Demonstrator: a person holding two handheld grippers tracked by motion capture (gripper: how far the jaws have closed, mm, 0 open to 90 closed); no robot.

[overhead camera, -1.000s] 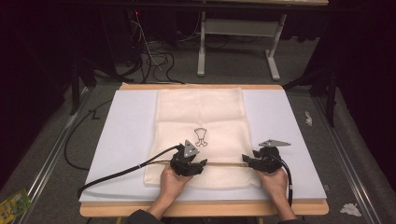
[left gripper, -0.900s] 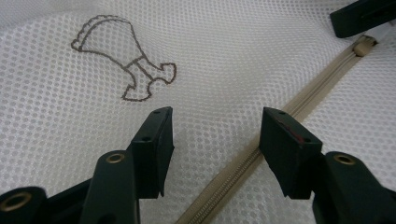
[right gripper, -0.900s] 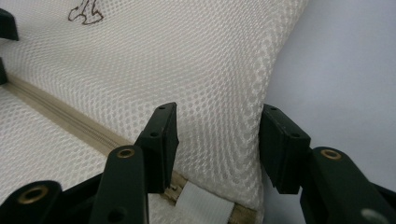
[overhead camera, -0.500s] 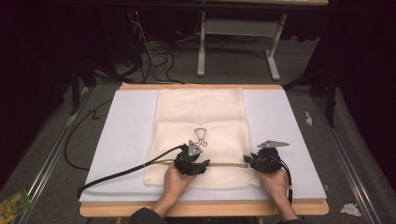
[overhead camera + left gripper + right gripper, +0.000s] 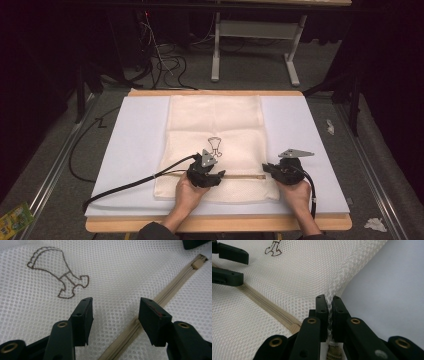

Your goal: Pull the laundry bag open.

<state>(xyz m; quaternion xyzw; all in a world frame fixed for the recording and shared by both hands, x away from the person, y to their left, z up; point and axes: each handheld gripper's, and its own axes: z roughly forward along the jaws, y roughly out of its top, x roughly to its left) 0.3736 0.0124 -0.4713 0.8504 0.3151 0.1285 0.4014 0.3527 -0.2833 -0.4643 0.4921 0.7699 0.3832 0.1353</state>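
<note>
Mesh laundry bag [image 5: 215,145], cream honeycomb netting, flat on white pad [image 5: 135,150], centre frame; beige zipper [image 5: 160,300] runs lower right. Right gripper [image 5: 328,311]: jaws have just been closing, now pinching the bag's seam edge, anchoring it for zipper work. Left gripper [image 5: 115,312]: jaws wide, straddling the zipper tape, gripping nothing

A dim lab or test room: behind the wooden table [image 5: 215,93] with its white pad [image 5: 135,145] stand a grey metal desk frame [image 5: 252,47] and tangled cables [image 5: 162,62] on grey carpet
</note>
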